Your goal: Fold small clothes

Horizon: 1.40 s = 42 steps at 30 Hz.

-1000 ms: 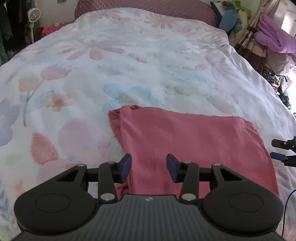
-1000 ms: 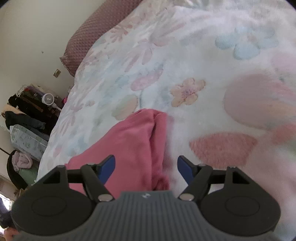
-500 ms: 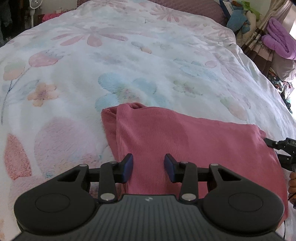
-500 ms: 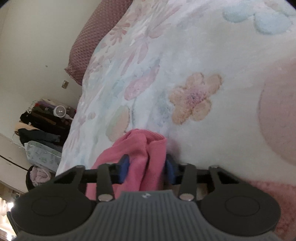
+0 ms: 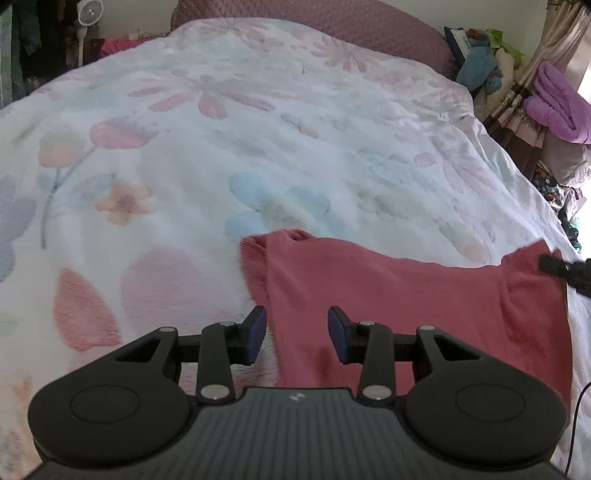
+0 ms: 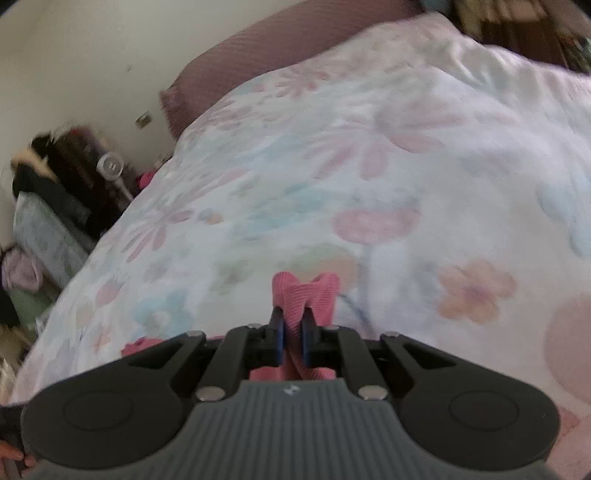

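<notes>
A pink ribbed garment (image 5: 399, 302) lies spread on the bed, on a white quilt (image 5: 258, 147) printed with pale pink, blue and peach flowers. In the left wrist view it stretches from a rumpled, doubled-over edge near the middle of the picture across to the right side, where one corner is drawn up off the quilt into a peak. The rest of the cloth lies mostly flat, with a few soft creases below the raised corner.

The right gripper (image 6: 291, 338) has that corner: its blue-padded fingers (image 6: 279, 338) are pressed together on a bunched fold of the pink cloth, which sticks out beyond the tips in a small twisted tuft. Its dark tip also shows at the right edge of the left wrist view, touching the lifted corner. The right wrist picture is blurred.

The left gripper (image 5: 297, 332) sits low over the near left part of the garment. Its fingers (image 5: 255, 334) stand partly apart; the left one is over the quilt just beside the garment's edge and the right one over the cloth, and neither pad can be seen pressing on it.

Beyond the quilt a dusky purple headboard cushion (image 5: 351, 29) runs across the head of the bed. To the right of the bed lie heaped clothes and a folded purple blanket (image 5: 557, 103); to the far left stands a small white fan (image 5: 90, 11) beside dark hanging clothes.
</notes>
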Each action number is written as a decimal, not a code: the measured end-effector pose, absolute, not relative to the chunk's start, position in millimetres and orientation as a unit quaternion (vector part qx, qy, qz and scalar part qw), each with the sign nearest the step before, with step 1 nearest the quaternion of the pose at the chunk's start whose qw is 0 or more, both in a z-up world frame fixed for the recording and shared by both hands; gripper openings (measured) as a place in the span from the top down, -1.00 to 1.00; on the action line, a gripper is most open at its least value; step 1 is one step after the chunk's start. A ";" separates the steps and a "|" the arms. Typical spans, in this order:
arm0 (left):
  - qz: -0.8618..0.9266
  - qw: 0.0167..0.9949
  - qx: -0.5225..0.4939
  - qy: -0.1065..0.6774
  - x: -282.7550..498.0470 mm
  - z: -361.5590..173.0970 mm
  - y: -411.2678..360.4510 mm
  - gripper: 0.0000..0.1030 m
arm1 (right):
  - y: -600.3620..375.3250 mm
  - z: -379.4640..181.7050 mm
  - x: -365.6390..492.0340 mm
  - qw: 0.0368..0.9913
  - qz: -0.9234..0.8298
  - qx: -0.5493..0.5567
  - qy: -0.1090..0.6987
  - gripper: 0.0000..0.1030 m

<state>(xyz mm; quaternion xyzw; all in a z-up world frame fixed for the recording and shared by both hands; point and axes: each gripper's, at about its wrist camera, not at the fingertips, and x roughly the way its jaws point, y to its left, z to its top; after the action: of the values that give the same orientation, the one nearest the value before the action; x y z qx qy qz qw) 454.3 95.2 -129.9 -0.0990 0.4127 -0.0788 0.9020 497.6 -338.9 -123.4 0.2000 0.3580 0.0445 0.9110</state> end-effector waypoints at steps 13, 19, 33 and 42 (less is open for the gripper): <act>-0.073 0.913 -0.113 0.386 426.9 -102.6 157.8 0.12 | -147.5 -120.1 554.4 0.896 0.100 0.152 0.404 0.93; -0.077 0.911 -0.120 0.388 419.6 -106.9 178.2 0.12 | -85.5 -154.2 571.9 0.878 0.133 0.150 0.435 0.93; -0.079 0.902 -0.131 0.403 415.2 -105.6 178.9 0.12 | -51.4 -174.3 590.5 0.846 0.149 0.116 0.498 0.45; -0.137 0.882 -0.182 0.413 375.1 -73.5 157.1 0.10 | -110.2 -85.9 497.9 0.868 0.181 0.122 0.445 0.27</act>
<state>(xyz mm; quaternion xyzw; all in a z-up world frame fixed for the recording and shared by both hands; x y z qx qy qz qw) 375.1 157.1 -73.5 -0.1823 0.4131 -0.1373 0.8816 497.9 -110.2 -85.9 0.1217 0.4453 0.1807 0.8685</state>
